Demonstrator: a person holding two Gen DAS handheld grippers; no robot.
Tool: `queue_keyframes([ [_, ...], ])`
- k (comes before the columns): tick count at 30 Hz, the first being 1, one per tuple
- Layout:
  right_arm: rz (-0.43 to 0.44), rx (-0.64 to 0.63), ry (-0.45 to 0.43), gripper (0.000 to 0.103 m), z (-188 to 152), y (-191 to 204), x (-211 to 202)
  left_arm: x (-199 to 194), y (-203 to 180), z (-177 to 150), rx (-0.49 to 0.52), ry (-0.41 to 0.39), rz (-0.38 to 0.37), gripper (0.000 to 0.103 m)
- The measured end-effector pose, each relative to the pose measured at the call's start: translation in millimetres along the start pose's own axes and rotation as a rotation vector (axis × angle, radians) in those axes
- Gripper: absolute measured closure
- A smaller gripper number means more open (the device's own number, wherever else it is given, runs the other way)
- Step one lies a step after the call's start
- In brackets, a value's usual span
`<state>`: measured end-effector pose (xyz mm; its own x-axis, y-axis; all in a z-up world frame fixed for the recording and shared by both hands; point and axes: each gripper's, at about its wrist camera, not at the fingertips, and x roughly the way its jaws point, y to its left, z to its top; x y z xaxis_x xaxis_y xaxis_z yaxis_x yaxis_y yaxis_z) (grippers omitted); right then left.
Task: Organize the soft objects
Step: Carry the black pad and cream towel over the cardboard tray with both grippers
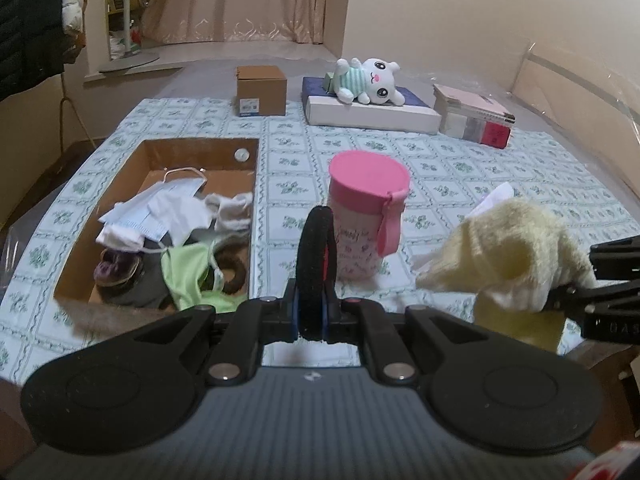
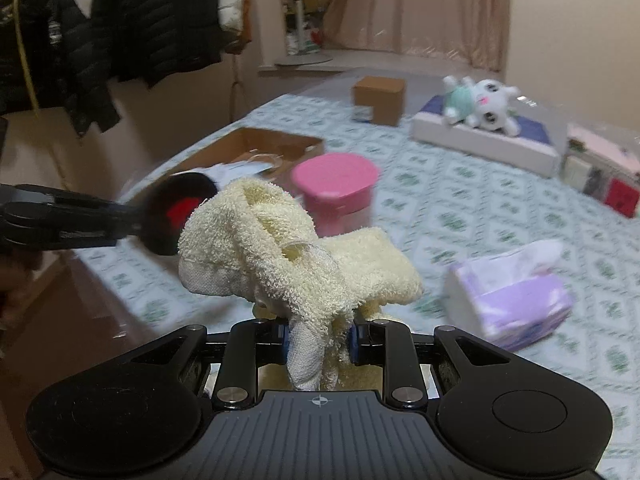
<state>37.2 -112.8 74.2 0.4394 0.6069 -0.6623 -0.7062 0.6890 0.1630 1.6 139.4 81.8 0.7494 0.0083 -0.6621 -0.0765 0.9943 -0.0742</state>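
Note:
My left gripper (image 1: pixel 312 314) is shut on a black fuzzy ring (image 1: pixel 314 264) with red on its inner side, held upright on edge. To its right, my right gripper (image 1: pixel 576 296) is shut on a pale yellow terry cloth (image 1: pixel 508 252). In the right wrist view the cloth (image 2: pixel 288 248) bunches up between the fingers of the right gripper (image 2: pixel 318 336) and hangs below them. The left gripper (image 2: pixel 132 220) with the ring (image 2: pixel 180 208) shows at the left there. An open cardboard box (image 1: pixel 156 148) at the left holds face masks, socks and a green cloth.
A pink-lidded canister (image 1: pixel 368 184) stands just beyond the ring. A purple tissue pack (image 2: pixel 516 300) lies at the right. Farther back are a small brown box (image 1: pixel 262 90), a white plush toy (image 1: pixel 368 80) on a flat white box (image 1: pixel 368 114), and stacked books (image 1: pixel 476 116).

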Motion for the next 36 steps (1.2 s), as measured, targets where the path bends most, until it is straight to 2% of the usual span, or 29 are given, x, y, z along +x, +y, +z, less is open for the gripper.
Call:
queue_keyframes([
  [4, 0.096, 0.005, 0.018, 0.078, 1, 17, 9, -6, 3, -10, 0.004, 0.006, 0.018, 0.094],
  [11, 0.187, -0.018, 0.028, 0.078, 14, 46, 24, -19, 22, -19, -0.015, 0.0, 0.064, 0.094],
  [24, 0.256, -0.103, 0.042, 0.078, 40, 95, 61, -38, 76, -29, -0.067, -0.015, 0.138, 0.094],
  [30, 0.294, -0.125, 0.019, 0.078, 66, 114, 77, -40, 104, -18, -0.058, -0.028, 0.166, 0.094],
  [36, 0.338, -0.12, -0.009, 0.078, 107, 125, 102, -33, 134, 6, -0.05, -0.041, 0.167, 0.094],
])
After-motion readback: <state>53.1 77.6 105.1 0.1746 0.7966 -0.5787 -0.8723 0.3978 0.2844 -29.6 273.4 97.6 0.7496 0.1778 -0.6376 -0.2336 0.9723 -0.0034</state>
